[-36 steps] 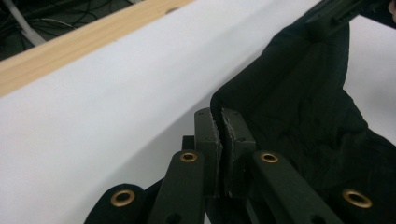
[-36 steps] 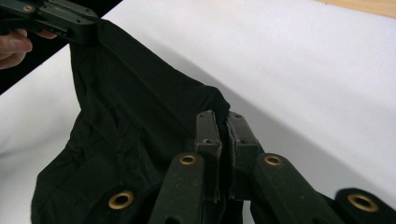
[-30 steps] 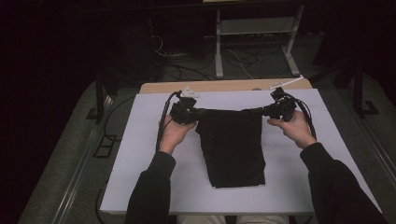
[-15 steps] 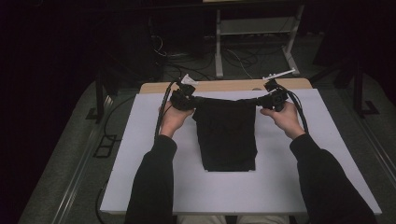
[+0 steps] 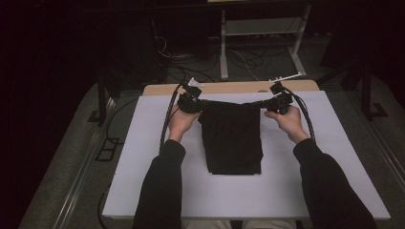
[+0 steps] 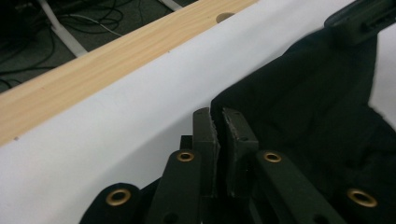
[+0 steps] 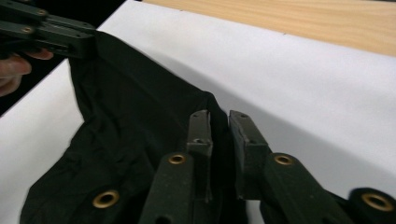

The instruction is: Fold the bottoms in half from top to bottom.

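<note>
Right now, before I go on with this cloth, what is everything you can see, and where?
black garment: one, black, folded on the white sheet, far edge held at both corners
white sheet: one, white, covers most of the table
wooden tabletop: one, light wood, bare strip along the far edge
metal stand: one, pale grey, on the floor beyond the table
cables: several, dark, on the floor by the stand
left tongs: one, black, at the garment's far left corner; jaws have just been opening, cloth between them
right tongs: one, black, at the far right corner; the same
sleeves: two, black, from the near edge
</note>
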`<state>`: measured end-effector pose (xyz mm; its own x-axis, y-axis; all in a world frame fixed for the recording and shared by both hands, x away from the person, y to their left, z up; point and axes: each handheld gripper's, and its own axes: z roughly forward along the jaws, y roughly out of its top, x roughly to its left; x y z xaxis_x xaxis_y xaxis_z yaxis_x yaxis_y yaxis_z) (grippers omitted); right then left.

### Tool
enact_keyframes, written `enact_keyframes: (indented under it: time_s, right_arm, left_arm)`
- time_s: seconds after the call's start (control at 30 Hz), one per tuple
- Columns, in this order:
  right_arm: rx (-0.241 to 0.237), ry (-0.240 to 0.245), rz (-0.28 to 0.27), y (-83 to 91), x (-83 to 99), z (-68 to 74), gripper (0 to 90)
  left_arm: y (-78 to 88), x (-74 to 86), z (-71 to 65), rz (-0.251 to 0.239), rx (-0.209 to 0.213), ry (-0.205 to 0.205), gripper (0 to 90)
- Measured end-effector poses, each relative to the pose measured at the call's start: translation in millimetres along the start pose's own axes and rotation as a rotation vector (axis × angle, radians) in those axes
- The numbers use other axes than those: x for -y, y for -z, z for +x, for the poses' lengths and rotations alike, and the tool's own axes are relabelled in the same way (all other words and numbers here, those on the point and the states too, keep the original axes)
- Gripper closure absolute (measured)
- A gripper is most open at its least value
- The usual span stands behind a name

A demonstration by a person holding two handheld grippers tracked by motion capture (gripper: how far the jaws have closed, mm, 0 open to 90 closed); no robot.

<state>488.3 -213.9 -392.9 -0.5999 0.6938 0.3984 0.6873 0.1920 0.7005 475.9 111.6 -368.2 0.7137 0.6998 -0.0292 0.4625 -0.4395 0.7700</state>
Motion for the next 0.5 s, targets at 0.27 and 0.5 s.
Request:
enact_keyframes:
  time_s: [0.27,0.5]
  right_arm:
    - [0.025,0.010,-0.016,9.5,10.7,-5.8,52.9]
    - [0.030,0.005,-0.039,16.8,25.8,-12.6,35.2]
  left_arm:
    - [1.5,13.7,-3.9,-0.044,-0.042,0.029,55.7]
    - [4.2,30.2,3.7,-0.116,-0.016,0.122,30.2]
